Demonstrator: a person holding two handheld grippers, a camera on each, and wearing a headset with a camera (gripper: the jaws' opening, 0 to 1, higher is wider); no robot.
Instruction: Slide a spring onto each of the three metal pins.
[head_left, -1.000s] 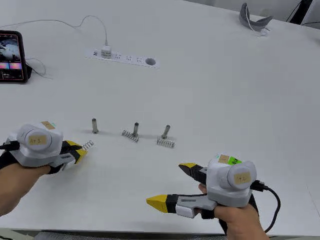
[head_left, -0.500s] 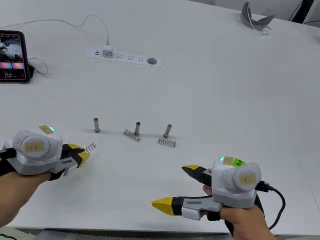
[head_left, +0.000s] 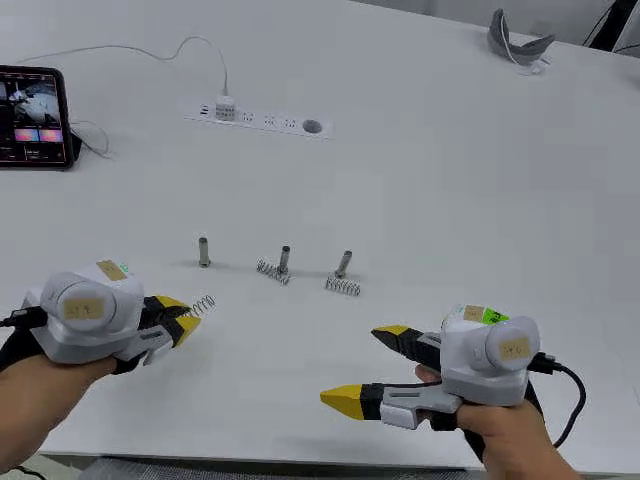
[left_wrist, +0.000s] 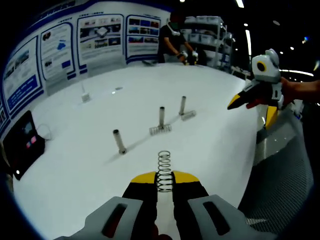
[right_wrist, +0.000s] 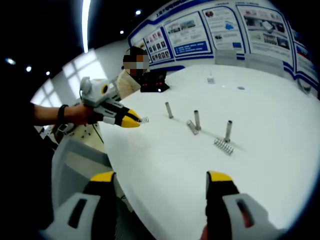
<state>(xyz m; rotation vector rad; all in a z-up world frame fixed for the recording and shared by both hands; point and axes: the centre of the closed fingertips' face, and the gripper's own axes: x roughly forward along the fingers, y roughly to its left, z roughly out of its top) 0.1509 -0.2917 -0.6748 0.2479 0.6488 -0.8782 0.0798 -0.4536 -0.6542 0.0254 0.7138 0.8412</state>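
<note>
Three pins (head_left: 284, 259) upright, left gripper (head_left: 188, 318) pinching a spring (left_wrist: 164, 167), right gripper (head_left: 350, 366) agape, posters (left_wrist: 100, 37) in gripper views.

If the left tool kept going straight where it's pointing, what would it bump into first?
Probably the loose spring lying at the foot of the middle pin, then that pin. The left tool, holding its own spring, points about there; the nearest pin sits off to one side.

Power strip (head_left: 265, 121), lit tablet (head_left: 35, 115) and grey band (head_left: 515, 40) on white table (head_left: 450, 180)
</note>
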